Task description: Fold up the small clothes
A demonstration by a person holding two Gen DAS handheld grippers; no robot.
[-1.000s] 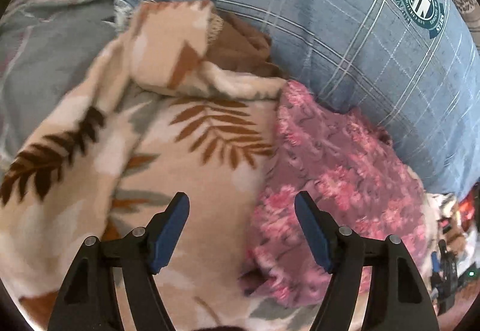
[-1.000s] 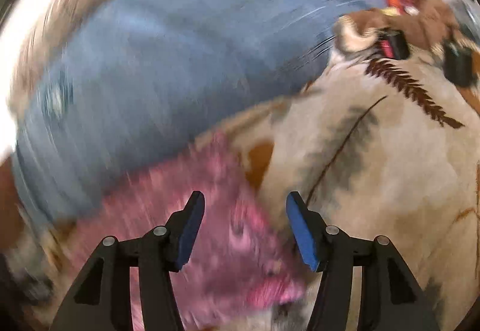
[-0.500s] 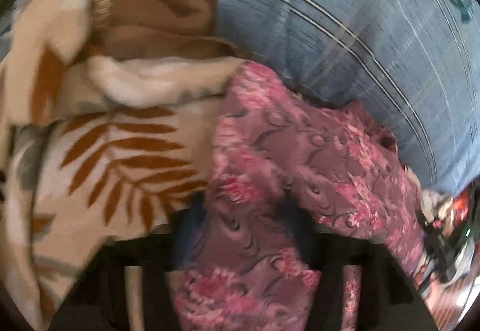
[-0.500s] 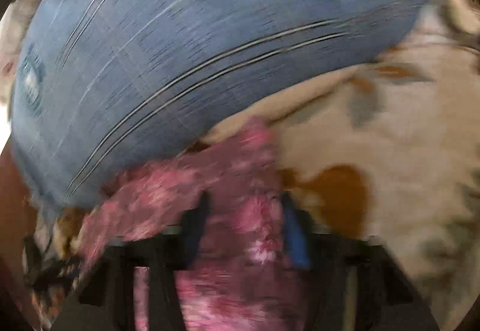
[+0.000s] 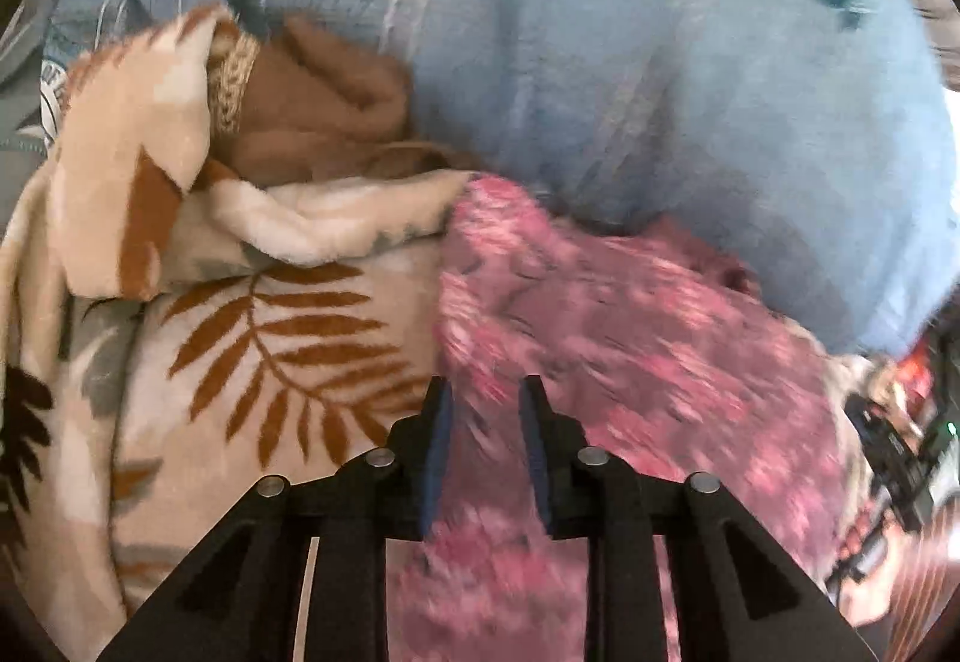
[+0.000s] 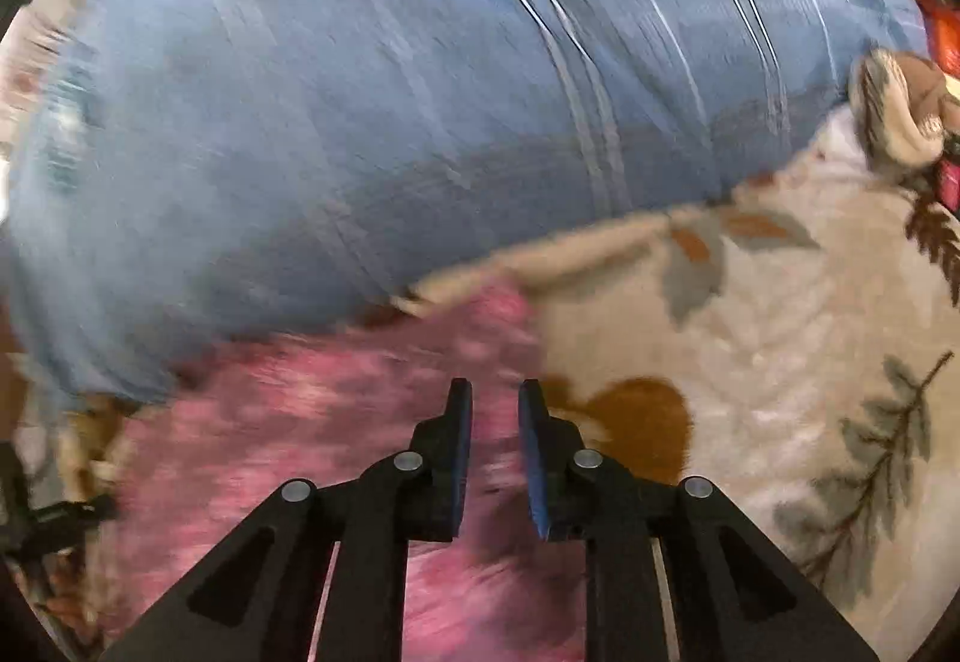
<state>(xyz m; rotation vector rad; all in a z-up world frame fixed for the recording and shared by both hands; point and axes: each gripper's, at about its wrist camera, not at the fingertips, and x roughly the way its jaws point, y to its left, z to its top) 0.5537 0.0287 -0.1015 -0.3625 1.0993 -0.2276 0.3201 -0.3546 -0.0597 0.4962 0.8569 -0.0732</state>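
A small pink floral garment [image 5: 630,350] lies crumpled on a beige leaf-print blanket [image 5: 252,362], against a blue plaid pillow [image 5: 630,62]. My left gripper [image 5: 483,398] is shut on the garment's left edge, with cloth bunched between the blue pads. In the right wrist view the same garment [image 6: 312,422] lies at lower left, and my right gripper [image 6: 495,398] is shut on its right edge beside the blanket [image 6: 750,392]. Both views are motion-blurred.
A brown cloth [image 5: 318,110] is tucked under the blanket's fold behind the garment. The blue pillow [image 6: 420,92] fills the back of the right wrist view. Dark gear and red objects [image 5: 900,440] sit at the far right edge.
Both grippers went from wide open above the garment to pushed into it, then closed on its edges. The views have pulled back slightly and the cloth is moving.
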